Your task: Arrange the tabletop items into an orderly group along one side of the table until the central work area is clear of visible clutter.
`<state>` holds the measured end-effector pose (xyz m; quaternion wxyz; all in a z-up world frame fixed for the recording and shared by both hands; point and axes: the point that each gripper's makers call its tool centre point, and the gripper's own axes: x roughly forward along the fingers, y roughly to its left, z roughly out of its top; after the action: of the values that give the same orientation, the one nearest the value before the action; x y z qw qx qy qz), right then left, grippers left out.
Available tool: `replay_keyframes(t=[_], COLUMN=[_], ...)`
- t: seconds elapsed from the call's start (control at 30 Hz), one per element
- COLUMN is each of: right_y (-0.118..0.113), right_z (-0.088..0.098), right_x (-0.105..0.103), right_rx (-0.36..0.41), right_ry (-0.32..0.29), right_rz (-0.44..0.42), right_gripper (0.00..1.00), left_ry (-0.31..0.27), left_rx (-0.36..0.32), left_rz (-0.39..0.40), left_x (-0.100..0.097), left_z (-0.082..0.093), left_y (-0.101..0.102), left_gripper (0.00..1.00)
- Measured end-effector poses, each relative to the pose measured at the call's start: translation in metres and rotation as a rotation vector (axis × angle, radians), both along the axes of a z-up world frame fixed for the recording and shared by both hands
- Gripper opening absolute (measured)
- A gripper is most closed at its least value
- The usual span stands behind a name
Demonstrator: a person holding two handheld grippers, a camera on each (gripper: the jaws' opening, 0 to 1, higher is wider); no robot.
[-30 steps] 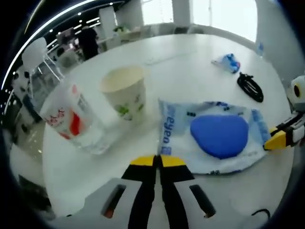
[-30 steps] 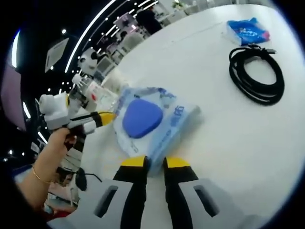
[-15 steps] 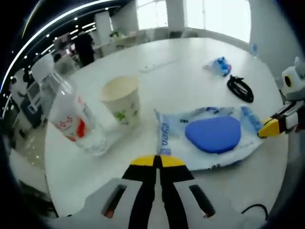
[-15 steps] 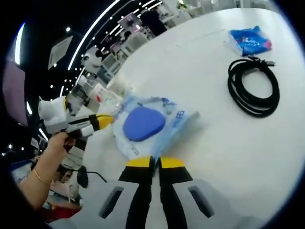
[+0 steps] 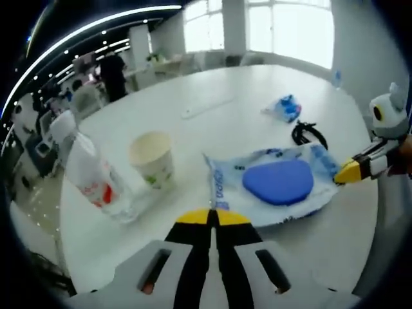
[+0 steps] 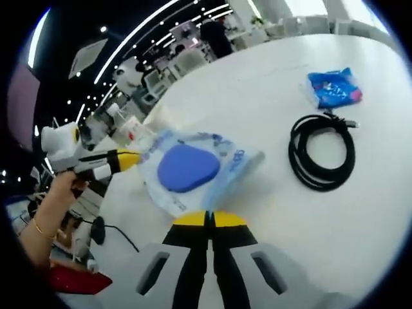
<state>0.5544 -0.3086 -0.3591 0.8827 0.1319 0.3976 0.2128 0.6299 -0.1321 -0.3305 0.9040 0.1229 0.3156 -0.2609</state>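
Left gripper (image 5: 213, 217) and right gripper (image 6: 209, 219) each pinch an edge of the clear bag (image 5: 273, 193) — jaws closed on it — above the white table (image 5: 212, 122). Cup (image 5: 151, 159) at 11 o'clock, bottle (image 5: 90, 174) beside; cable coil (image 5: 306, 134) at 1 — farther.

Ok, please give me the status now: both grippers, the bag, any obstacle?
Left gripper and right gripper both shut on opposite edges of the plastic bag. Bag held between them. Black cable lies close by on the table.
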Motion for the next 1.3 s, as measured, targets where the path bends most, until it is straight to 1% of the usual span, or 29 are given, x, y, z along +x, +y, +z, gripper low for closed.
replay_keyframes(t=[0.1, 0.13, 0.2, 0.23, 0.37, 0.4, 0.5, 0.6, 0.77, 0.83, 0.87, 0.97, 1.07, 1.2, 1.3], right_y=[-0.008, -0.011, -0.016, -0.018, -0.032, -0.034, -0.041, -0.05, -0.062, -0.066, -0.067, -0.07, -0.074, -0.077, -0.077], right_z=[0.001, 0.003, 0.006, 0.007, 0.017, 0.019, 0.023, 0.026, 0.028, 0.029, 0.028, 0.026, 0.028, 0.025, 0.022], right_x=[0.005, 0.009, 0.014, 0.017, 0.039, 0.043, 0.056, 0.07, 0.09, 0.098, 0.101, 0.111, 0.125, 0.142, 0.151], right_rx=[-0.031, -0.055, -0.071, -0.077, -0.142, -0.147, -0.164, -0.206, -0.225, -0.257, -0.277, -0.291, -0.333, -0.33, -0.332], right_ry=[-0.016, -0.034, -0.05, -0.057, -0.114, -0.119, -0.134, -0.154, -0.162, -0.175, -0.178, -0.169, -0.193, -0.187, -0.192], right_rz=[0.007, 0.016, 0.013, 0.013, 0.015, 0.013, 0.003, 0.005, -0.003, 0.015, 0.037, 0.051, 0.068, 0.069, 0.081], right_gripper=[0.01, 0.01, 0.01, 0.01, 0.01, 0.01, 0.01, 0.01, 0.01, 0.01, 0.01, 0.01, 0.01, 0.01, 0.01], left_ry=[0.0, 0.0, -0.003, -0.006, -0.023, -0.027, -0.023, -0.033, -0.032, -0.033, -0.033, -0.024, -0.024, -0.026, -0.025], left_rx=[-0.006, -0.022, -0.049, -0.052, -0.065, -0.067, -0.082, -0.117, -0.156, -0.168, -0.175, -0.183, -0.197, -0.201, -0.197], left_rz=[-0.007, -0.001, 0.008, 0.011, 0.013, 0.017, 0.059, 0.084, 0.108, 0.113, 0.118, 0.126, 0.126, 0.152, 0.169], left_x=[-0.003, -0.003, -0.004, -0.004, -0.005, -0.005, -0.001, 0.003, 0.011, 0.014, 0.016, 0.022, 0.025, 0.035, 0.041], left_z=[0.002, 0.003, 0.006, 0.008, 0.015, 0.016, 0.017, 0.019, 0.019, 0.02, 0.02, 0.017, 0.017, 0.014, 0.012], left_y=[-0.004, -0.006, -0.009, -0.01, -0.019, -0.021, -0.028, -0.035, -0.044, -0.048, -0.05, -0.053, -0.057, -0.06, -0.062], left_gripper=[0.0, 0.0, 0.0, 0.0, 0.0, 0.0, 0.0, 0.0, 0.0, 0.0, 0.0, 0.0, 0.0, 0.0, 0.0])
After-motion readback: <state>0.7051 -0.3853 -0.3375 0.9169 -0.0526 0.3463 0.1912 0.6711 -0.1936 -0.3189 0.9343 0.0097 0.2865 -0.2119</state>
